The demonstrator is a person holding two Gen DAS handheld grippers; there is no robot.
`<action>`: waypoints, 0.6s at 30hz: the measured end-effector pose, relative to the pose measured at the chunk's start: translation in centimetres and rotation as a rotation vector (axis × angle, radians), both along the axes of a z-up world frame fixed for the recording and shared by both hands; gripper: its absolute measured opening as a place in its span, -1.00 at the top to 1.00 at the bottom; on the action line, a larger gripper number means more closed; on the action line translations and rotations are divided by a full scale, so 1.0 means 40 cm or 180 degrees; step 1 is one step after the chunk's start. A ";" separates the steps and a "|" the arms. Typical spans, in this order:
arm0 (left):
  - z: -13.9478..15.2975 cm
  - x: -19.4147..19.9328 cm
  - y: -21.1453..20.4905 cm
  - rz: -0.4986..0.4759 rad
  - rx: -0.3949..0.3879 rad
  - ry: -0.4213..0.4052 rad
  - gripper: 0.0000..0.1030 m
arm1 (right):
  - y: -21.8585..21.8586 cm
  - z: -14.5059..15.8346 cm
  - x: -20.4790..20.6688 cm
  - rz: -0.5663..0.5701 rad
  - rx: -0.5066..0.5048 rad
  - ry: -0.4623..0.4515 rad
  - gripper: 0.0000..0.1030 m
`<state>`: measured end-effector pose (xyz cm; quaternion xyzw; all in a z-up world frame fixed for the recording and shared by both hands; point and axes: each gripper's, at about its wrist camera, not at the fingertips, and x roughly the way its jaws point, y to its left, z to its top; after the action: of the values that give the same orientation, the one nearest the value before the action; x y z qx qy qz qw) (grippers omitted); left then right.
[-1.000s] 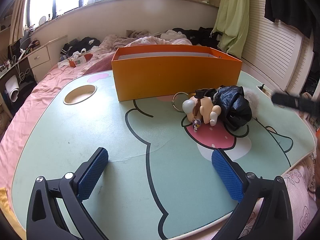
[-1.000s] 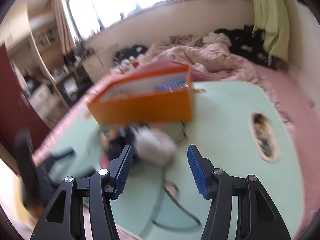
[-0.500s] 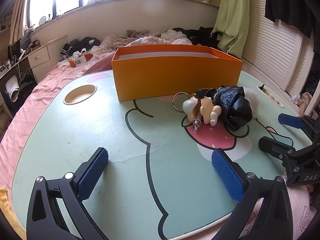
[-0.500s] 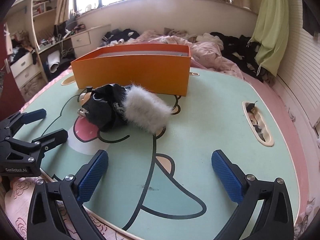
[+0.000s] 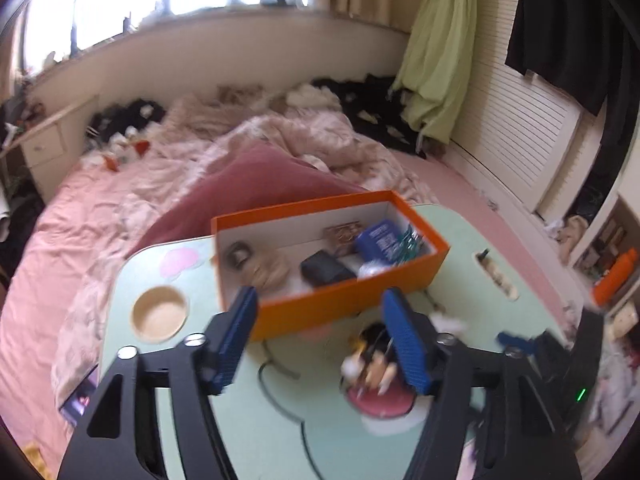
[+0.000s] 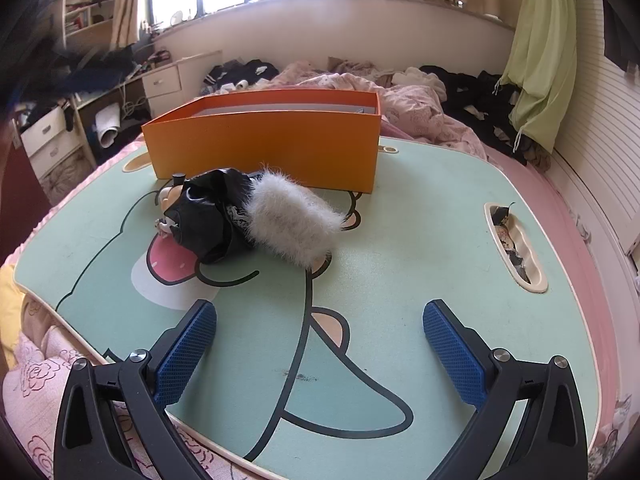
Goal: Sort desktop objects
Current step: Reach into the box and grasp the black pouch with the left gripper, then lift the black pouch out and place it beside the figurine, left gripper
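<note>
- The scene was a cluttered bedroom, where a mint-green lap table (image 6: 400, 240) printed with a cartoon face sat on a pink bed below a bright window.
- An orange box (image 6: 264, 148) stood at the table's far side; the left wrist view showed it already holding several small things, too blurred to name.
- A doll (image 6: 248, 216) in a shiny black coat with a white fur trim lay on the table just in front of the box, its long axis running across the table, head toward the left side.
- The right gripper (image 6: 320, 340) hung over the near edge, jaws spread wide and empty, pointing toward the doll, which lay ahead and slightly to its left.
- The left gripper (image 5: 320, 340) was high above the table, looking down into the box; its jaws had just been closing to a middling gap with nothing between them.
- The right gripper looked better placed for the doll, probably across its narrow waist.
</note>
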<state>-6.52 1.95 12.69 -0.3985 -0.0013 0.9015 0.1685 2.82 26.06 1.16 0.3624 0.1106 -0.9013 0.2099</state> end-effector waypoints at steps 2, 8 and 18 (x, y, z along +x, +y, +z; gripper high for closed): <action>-0.013 -0.098 0.022 -0.0071 0.0005 -0.0327 -0.18 | -0.002 0.001 0.001 0.0003 -0.0002 0.0001 -0.99; -0.188 -0.314 0.089 0.0167 -0.0134 -0.1336 -0.18 | -0.002 0.002 0.003 0.0000 -0.0008 0.0005 -0.99; -0.291 -0.383 0.108 0.0086 -0.0138 -0.1716 0.10 | -0.003 0.004 -0.002 0.0002 -0.0016 0.0009 -0.99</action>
<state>-21.84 6.27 1.03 -0.6276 -0.0322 0.7649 0.1414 2.73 25.93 1.31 0.3606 0.1087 -0.9021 0.2109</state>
